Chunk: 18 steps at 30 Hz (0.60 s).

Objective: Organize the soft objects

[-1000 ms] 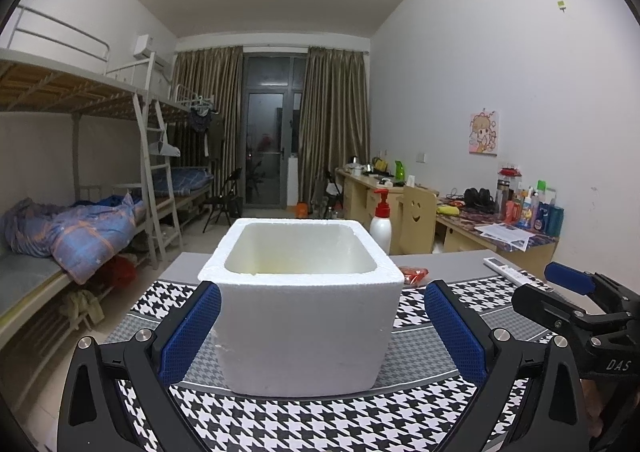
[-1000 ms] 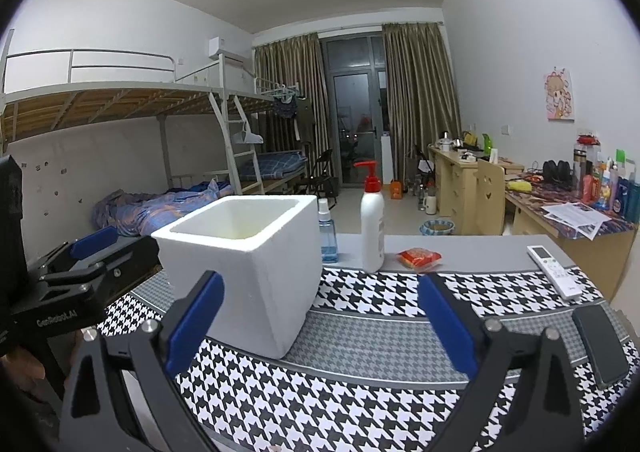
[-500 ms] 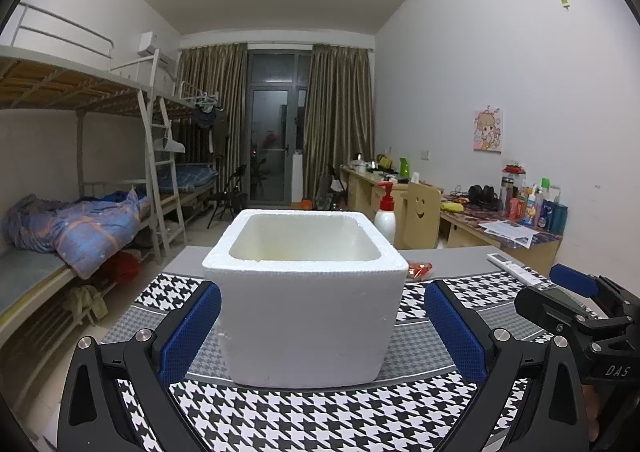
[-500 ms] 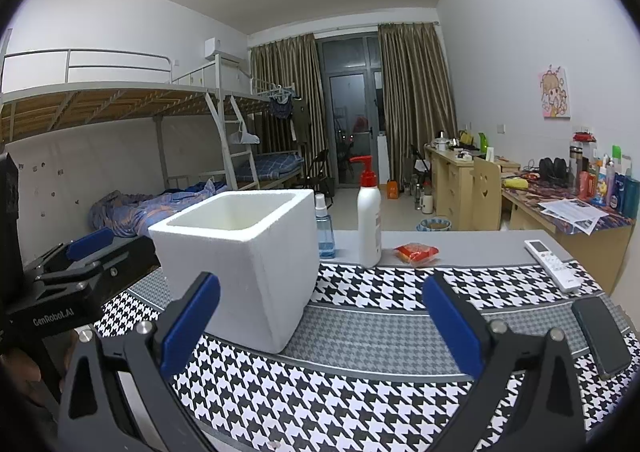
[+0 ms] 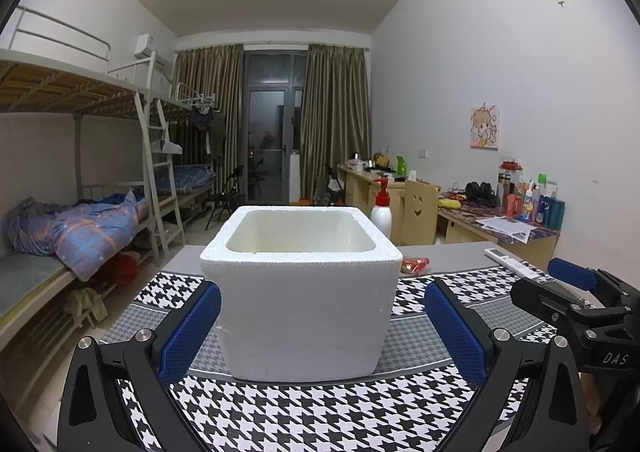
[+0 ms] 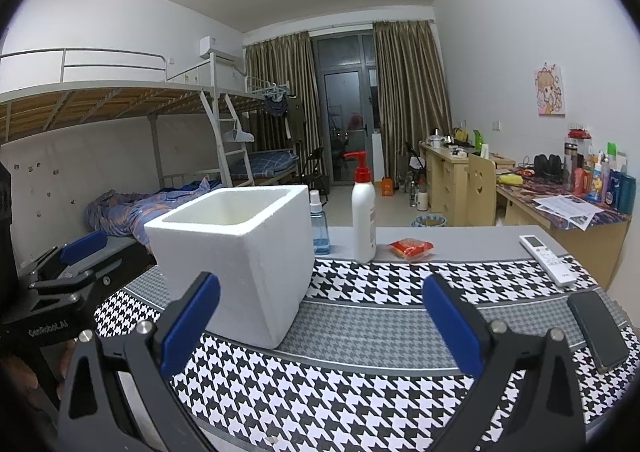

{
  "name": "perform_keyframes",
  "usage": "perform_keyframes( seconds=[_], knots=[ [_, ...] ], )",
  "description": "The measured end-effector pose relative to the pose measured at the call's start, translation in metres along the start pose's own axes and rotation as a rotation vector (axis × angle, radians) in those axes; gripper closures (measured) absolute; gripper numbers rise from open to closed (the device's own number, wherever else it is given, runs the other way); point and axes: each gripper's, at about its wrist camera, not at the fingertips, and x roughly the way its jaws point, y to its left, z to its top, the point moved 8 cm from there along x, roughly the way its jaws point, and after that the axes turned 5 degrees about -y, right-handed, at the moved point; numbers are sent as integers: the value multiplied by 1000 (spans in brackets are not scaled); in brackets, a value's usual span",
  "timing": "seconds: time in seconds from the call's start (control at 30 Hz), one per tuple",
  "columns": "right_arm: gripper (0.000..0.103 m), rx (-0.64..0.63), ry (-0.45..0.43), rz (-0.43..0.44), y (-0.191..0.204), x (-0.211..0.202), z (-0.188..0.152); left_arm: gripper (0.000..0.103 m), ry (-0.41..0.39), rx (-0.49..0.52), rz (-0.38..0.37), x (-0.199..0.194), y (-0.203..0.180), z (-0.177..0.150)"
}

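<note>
One soft thing shows itself, as far as we can judge: the red packet (image 6: 411,247), a small crinkly pouch lying flat on the bare grey strip of the counter (image 6: 460,232), well beyond the right gripper (image 6: 320,318) and a little right of centre between its fingers. We expect it to be light, limp and slick, so it will slide under a push and buckle under a hard squeeze. We would take it across its short middle, fingers coming down on both long edges, and close gently.

Both pairs of blue-padded fingers stand wide apart and hold nothing. The left gripper (image 5: 320,326) faces the foam box (image 5: 300,292) squarely, the box sitting between its fingers and just ahead of them. We read the box as the bin: white expanded foam, thick grainy walls, rounded rim, open top, interior apparently empty though its floor is hidden. It should be very light and stiff but crumbly, easy to dent or tip with a careless knock.

Ahead of the right fingers and left of the packet stand a tall white pump bottle (image 6: 363,211) with a red head and a small clear spray bottle (image 6: 319,226) of blue liquid, both rigid and smooth. Off to the right lie a white remote (image 6: 547,259) and a dark phone (image 6: 598,328), hard and flat. Under everything is a houndstooth cloth (image 6: 380,280), woven, matte and slightly rucked.
</note>
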Motion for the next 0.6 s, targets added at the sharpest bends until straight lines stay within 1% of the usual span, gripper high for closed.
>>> perform_keyframes(
  seconds=[0.6],
  knots=[
    [1, -13, -1, -2, 2, 1, -2, 1, 16, 2, 9, 0, 0, 0]
  ],
)
